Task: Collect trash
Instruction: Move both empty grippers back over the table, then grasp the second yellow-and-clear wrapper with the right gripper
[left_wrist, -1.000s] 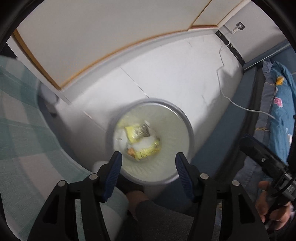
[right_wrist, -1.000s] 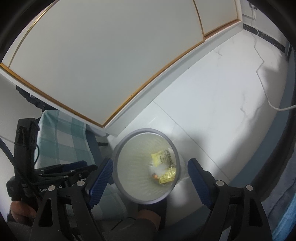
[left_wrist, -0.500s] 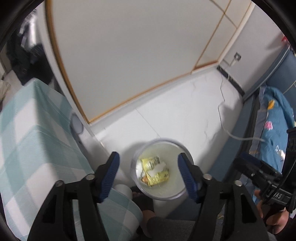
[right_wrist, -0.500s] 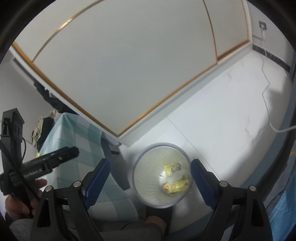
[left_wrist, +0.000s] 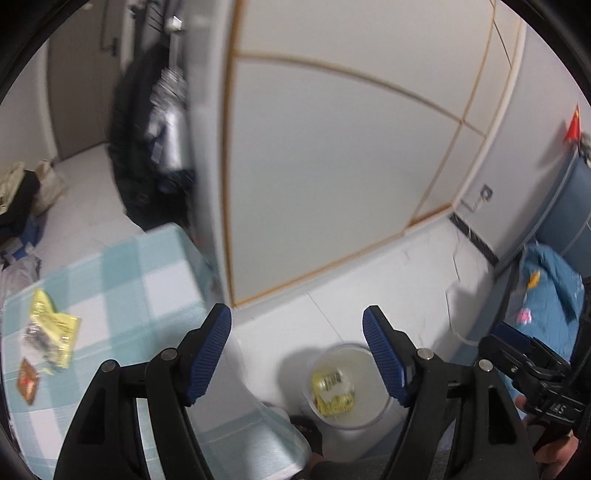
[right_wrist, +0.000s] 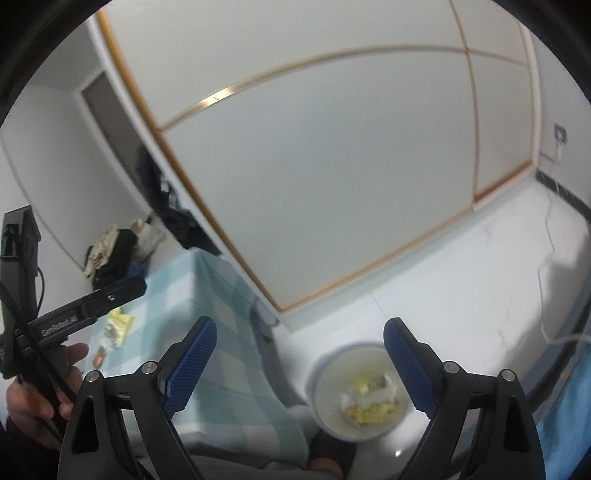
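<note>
While nothing is held between them, the jaws of the left gripper (left_wrist: 297, 354) are seen spread apart and opening wider, and the jaws of the right gripper (right_wrist: 300, 363) are likewise empty, wide and opening. Just beyond the left gripper's blue pads (left_wrist: 208, 354) a table under a pale green checked cloth (left_wrist: 122, 280) is seen, and on it lie a yellow wrapper (left_wrist: 51, 332) and a small brown packet (left_wrist: 26, 380), uncollected. Below and to the right of the table edge, a round translucent bin (left_wrist: 347, 387) stands on the white floor (left_wrist: 399, 280); yellow wrappers and white scraps (left_wrist: 330, 391) are seen inside it. From the right wrist view the same bin (right_wrist: 360, 391) is framed between the right gripper's fingers, well below them, and the left gripper (right_wrist: 92, 302) is seen at the left edge, held in a hand (right_wrist: 40, 391) above the table. Farther off, white panelled doors with thin wooden trim (left_wrist: 332, 155) are seen, with dark clothing (left_wrist: 147, 129) hung beside them. At the far right, blue bedding (left_wrist: 550, 280) is partly seen.
</note>
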